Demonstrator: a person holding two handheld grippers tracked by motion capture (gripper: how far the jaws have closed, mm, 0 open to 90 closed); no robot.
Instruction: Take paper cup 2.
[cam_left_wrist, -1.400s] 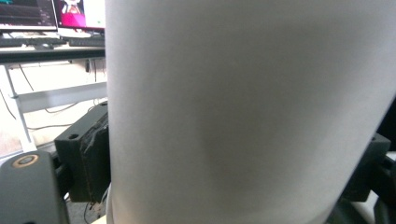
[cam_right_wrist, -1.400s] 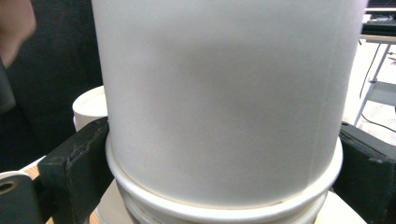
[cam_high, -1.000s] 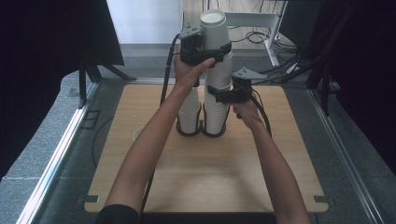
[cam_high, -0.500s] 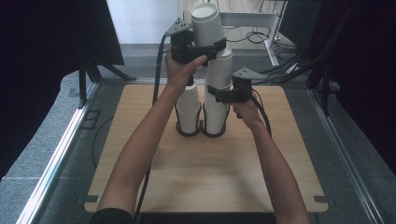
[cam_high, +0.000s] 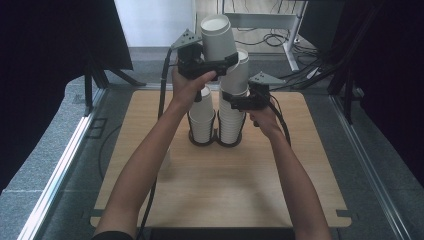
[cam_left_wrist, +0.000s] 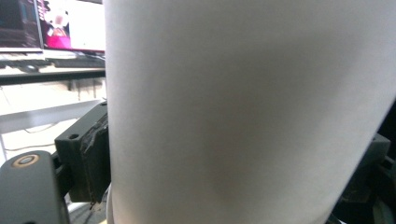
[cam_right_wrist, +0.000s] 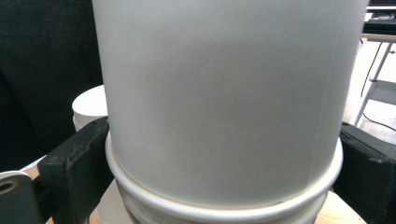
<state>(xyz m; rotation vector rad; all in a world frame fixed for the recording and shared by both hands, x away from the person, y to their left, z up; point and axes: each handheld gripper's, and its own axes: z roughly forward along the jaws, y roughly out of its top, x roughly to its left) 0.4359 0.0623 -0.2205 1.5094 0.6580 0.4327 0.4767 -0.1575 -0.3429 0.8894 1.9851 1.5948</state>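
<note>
A white paper cup (cam_high: 217, 34), upside down and tilted, is held in the air by my left gripper (cam_high: 220, 62), whose jaws are shut on its wall. In the left gripper view the cup (cam_left_wrist: 243, 112) sits between the black pads (cam_left_wrist: 84, 158). Just right of it rises a tall stack of upturned cups (cam_high: 232, 112), and my right gripper (cam_high: 234, 102) is shut on its middle. The right gripper view shows that stack (cam_right_wrist: 224, 93) clamped between both pads (cam_right_wrist: 74, 172), with nested rims below. A shorter cup stack (cam_high: 202, 120) stands to the left of the tall one.
Both stacks stand in a black double-ring holder (cam_high: 216, 143) on a wooden table (cam_high: 225, 190). Metal rails (cam_high: 60, 170) run along the table's sides. Cables and a white frame (cam_high: 280, 30) lie on the floor behind.
The left gripper has carried its cup to the left, off the top of the tall stack, and the cup now tilts. The right gripper has stayed clamped on the stack.
</note>
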